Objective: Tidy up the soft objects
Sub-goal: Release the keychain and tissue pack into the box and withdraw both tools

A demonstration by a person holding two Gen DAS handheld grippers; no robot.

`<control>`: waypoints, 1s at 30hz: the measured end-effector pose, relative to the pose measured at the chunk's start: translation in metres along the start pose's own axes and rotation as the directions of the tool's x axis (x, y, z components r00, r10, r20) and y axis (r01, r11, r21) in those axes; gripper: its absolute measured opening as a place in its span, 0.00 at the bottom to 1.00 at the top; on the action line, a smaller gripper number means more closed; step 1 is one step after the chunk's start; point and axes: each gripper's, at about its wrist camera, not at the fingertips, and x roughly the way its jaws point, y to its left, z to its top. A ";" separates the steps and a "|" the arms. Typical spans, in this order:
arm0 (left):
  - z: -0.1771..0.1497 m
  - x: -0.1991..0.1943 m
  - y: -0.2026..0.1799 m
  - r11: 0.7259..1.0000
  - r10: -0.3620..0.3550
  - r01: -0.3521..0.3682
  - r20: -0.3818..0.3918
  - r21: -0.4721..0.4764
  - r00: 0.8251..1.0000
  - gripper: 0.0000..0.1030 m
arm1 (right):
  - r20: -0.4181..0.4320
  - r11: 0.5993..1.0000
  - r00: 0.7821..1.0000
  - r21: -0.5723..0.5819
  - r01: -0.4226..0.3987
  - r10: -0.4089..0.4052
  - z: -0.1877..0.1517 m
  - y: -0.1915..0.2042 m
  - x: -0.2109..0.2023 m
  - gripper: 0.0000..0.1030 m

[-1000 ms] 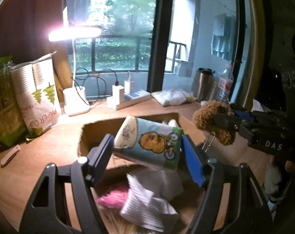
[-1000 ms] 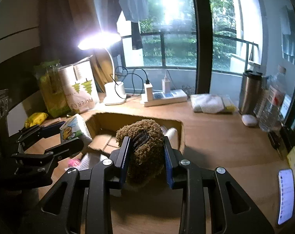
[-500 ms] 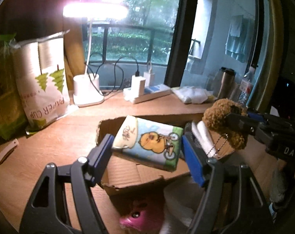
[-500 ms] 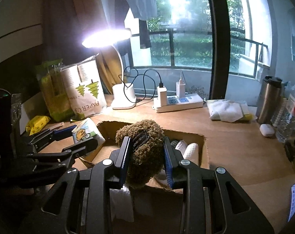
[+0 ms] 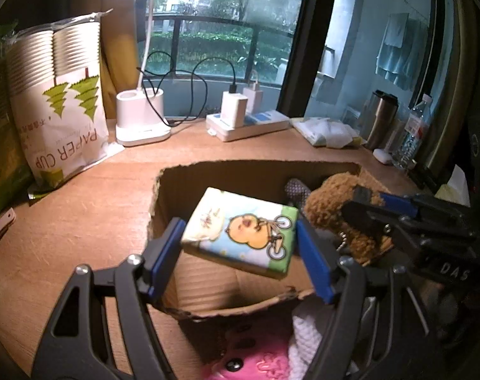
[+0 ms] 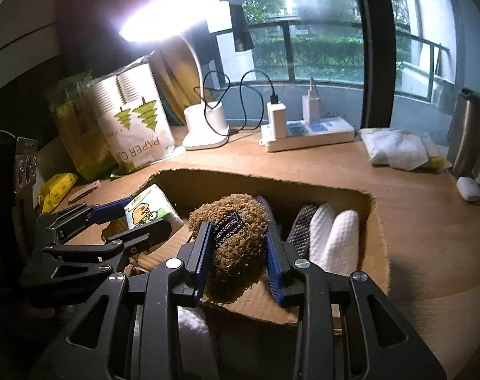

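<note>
The left tongs [image 5: 240, 243] are spread fairly wide, their blue pads pressed against both ends of a soft rectangular tissue pack printed with a cartoon cycling chick [image 5: 243, 232], which hangs tilted above the open brown cardboard box [image 5: 259, 171] on the wooden bench [image 5: 81, 209]. The right tongs [image 6: 238, 253] stand narrower, clamped on a shaggy brown plush toy with a dark patterned patch [image 6: 236, 240], held over the box's near edge. Inside the box, rolled white and grey cloths [image 6: 325, 237] lie side by side against its right wall.
</note>
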 end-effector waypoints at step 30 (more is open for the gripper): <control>-0.023 -0.079 0.006 0.999 0.009 -0.005 0.116 -0.032 0.993 0.92 | 0.058 0.997 0.996 -0.043 0.068 -0.066 -0.018 0.029 -0.058 0.57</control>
